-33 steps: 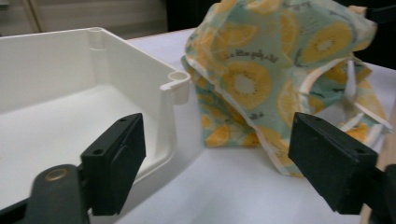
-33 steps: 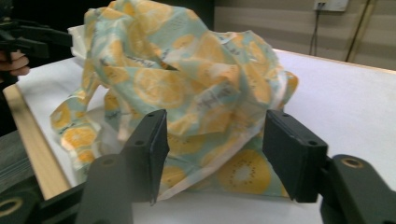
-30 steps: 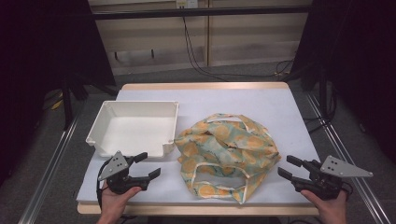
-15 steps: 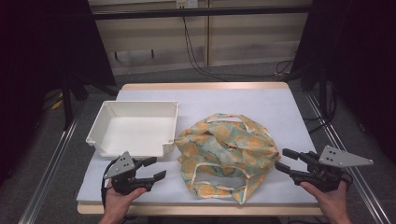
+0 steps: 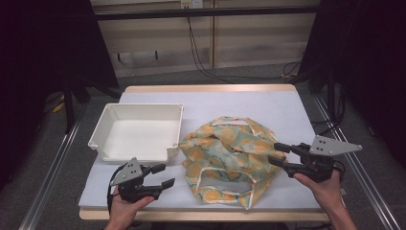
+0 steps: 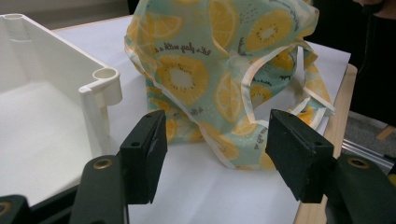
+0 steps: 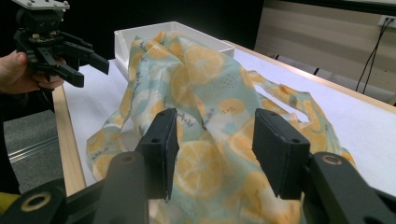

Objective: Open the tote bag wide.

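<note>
A cloth bag (image 5: 225, 153) printed with lemon and orange slices lies crumpled in the middle of the white table, its handles loose. My left gripper (image 5: 165, 175) is near the front edge, left of the bag and just in front of the white tray (image 5: 139, 106). Its jaws have just been closing and stand open with nothing between them; the left gripper view has the bag (image 6: 187, 79) ahead of that gripper (image 6: 215, 140). My right gripper (image 5: 274, 153) is open at the bag's right edge, its jaws also just closing. In its own view the gripper (image 7: 212, 135) faces the cloth (image 7: 205, 70), pads not pressing it.
The empty white tray (image 6: 56, 70) stands to the left of the bag, close to it. The table (image 5: 249, 103) has a wooden rim and metal rails run along both sides. Bare white tabletop lies behind the bag. The left gripper (image 7: 93, 73) also shows far off in the right gripper view.
My right gripper has risen and moved left up to the bag's edge, its jaws narrower. The left gripper's jaws have narrowed; that hand has hardly moved.
</note>
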The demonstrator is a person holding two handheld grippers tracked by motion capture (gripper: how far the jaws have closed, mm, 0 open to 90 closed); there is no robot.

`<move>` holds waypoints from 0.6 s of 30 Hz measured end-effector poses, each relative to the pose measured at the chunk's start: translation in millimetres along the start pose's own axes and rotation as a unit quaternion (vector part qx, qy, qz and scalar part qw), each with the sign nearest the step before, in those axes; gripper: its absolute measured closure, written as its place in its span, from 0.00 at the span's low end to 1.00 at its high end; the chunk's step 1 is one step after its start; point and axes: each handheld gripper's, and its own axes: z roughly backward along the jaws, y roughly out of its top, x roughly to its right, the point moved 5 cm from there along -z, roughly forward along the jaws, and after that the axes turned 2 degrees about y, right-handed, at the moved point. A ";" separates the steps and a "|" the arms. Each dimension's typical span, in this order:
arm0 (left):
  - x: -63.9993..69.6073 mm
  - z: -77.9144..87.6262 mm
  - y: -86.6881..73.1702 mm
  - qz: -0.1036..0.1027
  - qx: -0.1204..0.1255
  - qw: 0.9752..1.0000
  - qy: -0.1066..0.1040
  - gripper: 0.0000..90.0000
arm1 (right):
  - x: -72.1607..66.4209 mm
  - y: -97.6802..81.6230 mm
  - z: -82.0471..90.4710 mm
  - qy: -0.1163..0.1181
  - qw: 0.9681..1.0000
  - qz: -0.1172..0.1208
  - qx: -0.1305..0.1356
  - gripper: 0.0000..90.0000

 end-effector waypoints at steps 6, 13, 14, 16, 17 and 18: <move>3.5 -0.7 -0.2 -0.004 -0.002 1.000 -0.005 0.46 | 4.8 0.6 -17.6 0.002 1.000 -0.004 -0.007 0.55; 7.1 -0.1 0.8 -0.002 -0.003 1.000 -0.007 0.48 | 3.9 3.1 -32.5 0.012 1.000 0.001 -0.020 0.52; 8.5 -0.8 2.0 0.002 0.005 1.000 -0.013 0.49 | 4.7 4.2 -34.0 0.011 1.000 0.002 -0.022 0.51; 11.5 -0.6 5.3 -0.004 0.009 1.000 -0.023 0.52 | 6.4 5.8 -37.5 0.014 1.000 0.001 -0.028 0.50; 14.0 -0.5 6.9 -0.009 0.007 1.000 -0.024 0.53 | 7.0 6.2 -39.8 0.017 0.999 0.002 -0.033 0.49; 16.4 -1.5 8.5 -0.015 0.006 1.000 -0.027 0.54 | 7.9 6.7 -41.9 0.015 0.999 0.005 -0.034 0.49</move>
